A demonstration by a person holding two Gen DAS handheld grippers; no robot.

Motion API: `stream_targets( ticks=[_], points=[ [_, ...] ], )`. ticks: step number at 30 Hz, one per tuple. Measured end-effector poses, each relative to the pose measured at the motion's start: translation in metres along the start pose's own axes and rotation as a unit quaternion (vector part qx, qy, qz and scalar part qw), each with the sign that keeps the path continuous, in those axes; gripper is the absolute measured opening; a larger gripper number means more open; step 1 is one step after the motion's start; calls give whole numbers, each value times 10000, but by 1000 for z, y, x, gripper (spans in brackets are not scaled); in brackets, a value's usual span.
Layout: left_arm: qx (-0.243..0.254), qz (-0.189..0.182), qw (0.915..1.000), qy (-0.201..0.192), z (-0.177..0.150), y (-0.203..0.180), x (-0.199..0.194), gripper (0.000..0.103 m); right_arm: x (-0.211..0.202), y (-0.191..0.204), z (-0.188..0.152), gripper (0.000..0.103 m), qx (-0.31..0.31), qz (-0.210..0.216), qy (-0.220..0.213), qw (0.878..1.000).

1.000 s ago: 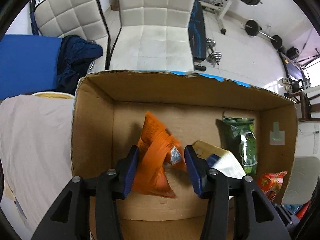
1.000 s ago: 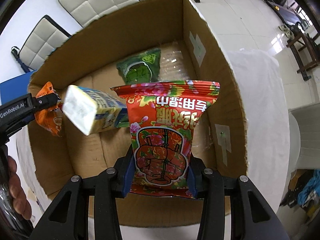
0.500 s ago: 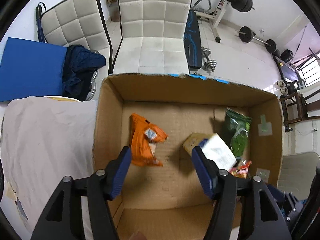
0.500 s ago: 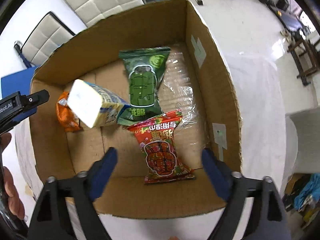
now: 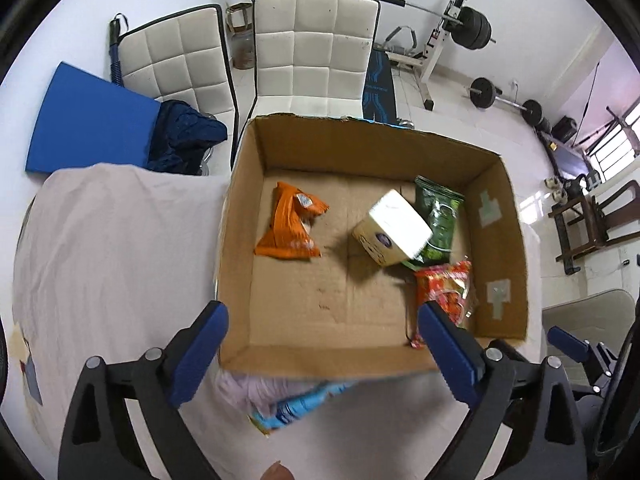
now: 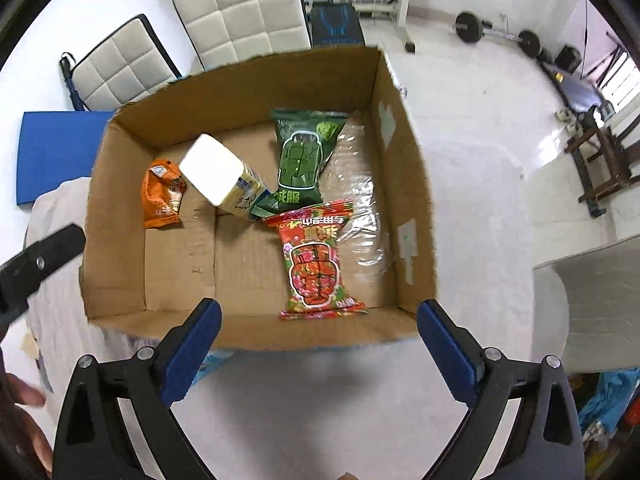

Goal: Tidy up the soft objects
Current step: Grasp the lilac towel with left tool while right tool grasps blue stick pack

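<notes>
Home gym behind, cardboard box (image 6: 404, 184) on the cloth; both grippers (image 5: 322, 338) (image 6: 318, 334) spread wide, empty; red snack bag (image 6: 316, 260) by the box's near-right corner, light, crinkly, best pinched mid-body.

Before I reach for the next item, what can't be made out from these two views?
- Blue packet: left wrist view, mostly hidden under the cardboard box; blurred.
- Red snack bag: left wrist view, lower end covered by the left gripper.
- Clear wrapper: right wrist view, glare hides its contents.
- Tissue pack: whether it rests on the green bag.
</notes>
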State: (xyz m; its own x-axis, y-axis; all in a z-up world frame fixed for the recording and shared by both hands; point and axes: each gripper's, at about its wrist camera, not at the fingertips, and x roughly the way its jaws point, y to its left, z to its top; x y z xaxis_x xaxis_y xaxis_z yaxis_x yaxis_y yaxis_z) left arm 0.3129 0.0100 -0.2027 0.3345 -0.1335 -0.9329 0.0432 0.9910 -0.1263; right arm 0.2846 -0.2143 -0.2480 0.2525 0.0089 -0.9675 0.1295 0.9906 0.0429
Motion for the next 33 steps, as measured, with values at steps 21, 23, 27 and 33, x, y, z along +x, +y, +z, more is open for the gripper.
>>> stream_targets(
  ticks=[21,23,27,33],
  points=[
    [281,395,9925,-1120,-53,-26,-111,102,-140,-14,-58,103,-72,-15,-993,9950],
    [246,426,9923,-1138,-55,-23,-112,102,-144,-13,-60,103,-62,4,-989,9951],
    [-30,598,9926,-1054,-65,-3,-104,102,-128,-9,-69,103,80,338,-594,9976],
    [-650,1341,9880,-410,-102,61,-55,102,-38,21,-92,103,428,1110,557,9913]
  ],
)
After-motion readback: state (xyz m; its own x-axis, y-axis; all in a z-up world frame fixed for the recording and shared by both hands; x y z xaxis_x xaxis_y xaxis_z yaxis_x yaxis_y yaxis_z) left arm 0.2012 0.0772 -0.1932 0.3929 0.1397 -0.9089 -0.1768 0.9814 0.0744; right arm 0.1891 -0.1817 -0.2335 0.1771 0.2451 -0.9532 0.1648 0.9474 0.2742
